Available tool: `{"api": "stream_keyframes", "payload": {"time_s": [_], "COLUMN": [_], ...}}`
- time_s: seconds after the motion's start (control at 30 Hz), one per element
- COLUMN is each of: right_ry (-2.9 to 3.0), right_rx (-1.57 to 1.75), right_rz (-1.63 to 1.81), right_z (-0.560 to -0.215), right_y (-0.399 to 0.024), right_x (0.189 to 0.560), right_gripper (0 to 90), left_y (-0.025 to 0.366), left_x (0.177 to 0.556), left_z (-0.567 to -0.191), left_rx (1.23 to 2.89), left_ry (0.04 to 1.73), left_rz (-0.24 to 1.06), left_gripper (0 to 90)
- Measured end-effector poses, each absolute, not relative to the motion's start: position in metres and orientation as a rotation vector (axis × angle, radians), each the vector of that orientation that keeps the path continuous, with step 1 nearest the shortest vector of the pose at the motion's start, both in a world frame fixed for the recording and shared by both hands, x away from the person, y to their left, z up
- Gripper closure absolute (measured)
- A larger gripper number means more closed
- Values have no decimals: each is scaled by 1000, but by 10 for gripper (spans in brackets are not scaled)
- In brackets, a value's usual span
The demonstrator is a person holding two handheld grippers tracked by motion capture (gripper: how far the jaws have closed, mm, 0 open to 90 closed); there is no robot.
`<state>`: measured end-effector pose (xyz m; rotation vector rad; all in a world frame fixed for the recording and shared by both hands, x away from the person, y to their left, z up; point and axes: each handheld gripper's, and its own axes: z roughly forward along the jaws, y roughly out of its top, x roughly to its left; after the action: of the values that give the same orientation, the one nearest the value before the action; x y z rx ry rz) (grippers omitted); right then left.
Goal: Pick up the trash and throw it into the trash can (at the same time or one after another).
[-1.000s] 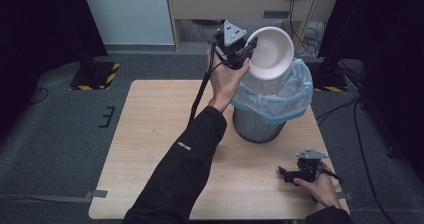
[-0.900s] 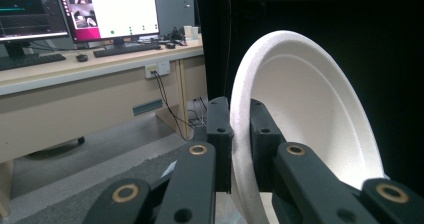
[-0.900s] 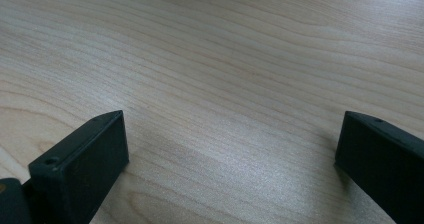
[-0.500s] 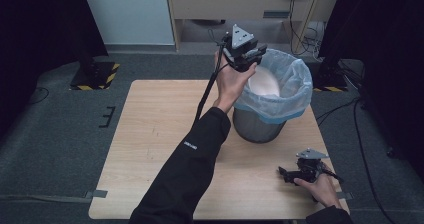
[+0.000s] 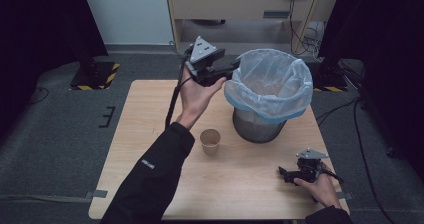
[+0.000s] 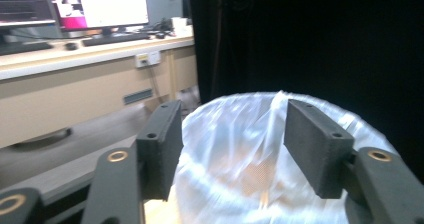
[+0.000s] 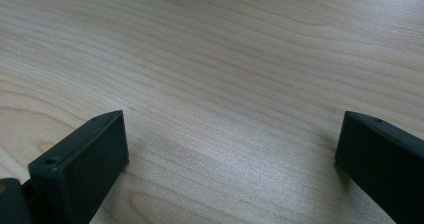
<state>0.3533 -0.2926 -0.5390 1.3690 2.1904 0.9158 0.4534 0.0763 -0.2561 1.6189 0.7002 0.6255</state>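
Bin with a thin blue liner stands on the table's far side. The left gripper hovers at the bin's near-left rim; its jaws have just been opening, nothing between them. A paper cup stands upright just left of the bin's base. It is probably light and easily crushed, best pinched gently across its rim. The right gripper, jaws apart, rests near the bin's right front. The bin's contents are hidden.

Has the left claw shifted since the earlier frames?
Yes. The left claw has drawn back leftward off the bin rim in the high view; its jaws have just been opening, with nothing between them.
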Motion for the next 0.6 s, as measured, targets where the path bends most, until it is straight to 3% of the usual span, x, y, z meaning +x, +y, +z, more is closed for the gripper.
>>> {"api": "stream_keyframes", "payload": {"time_s": [0.23,0.6], "right_ry": [2191,2194], "right_rx": [1368,1368], "right_rz": [916,914], "right_z": [-539,-539], "right_y": [-293,-293], "right_x": [353,353], "right_gripper": [7,7], "left_y": [115,151], "left_x": [433,424], "left_z": [-282,-365], "left_rx": [1648,1716], "left_ry": [758,907], "left_rz": [633,565], "left_gripper": [347,342]}}
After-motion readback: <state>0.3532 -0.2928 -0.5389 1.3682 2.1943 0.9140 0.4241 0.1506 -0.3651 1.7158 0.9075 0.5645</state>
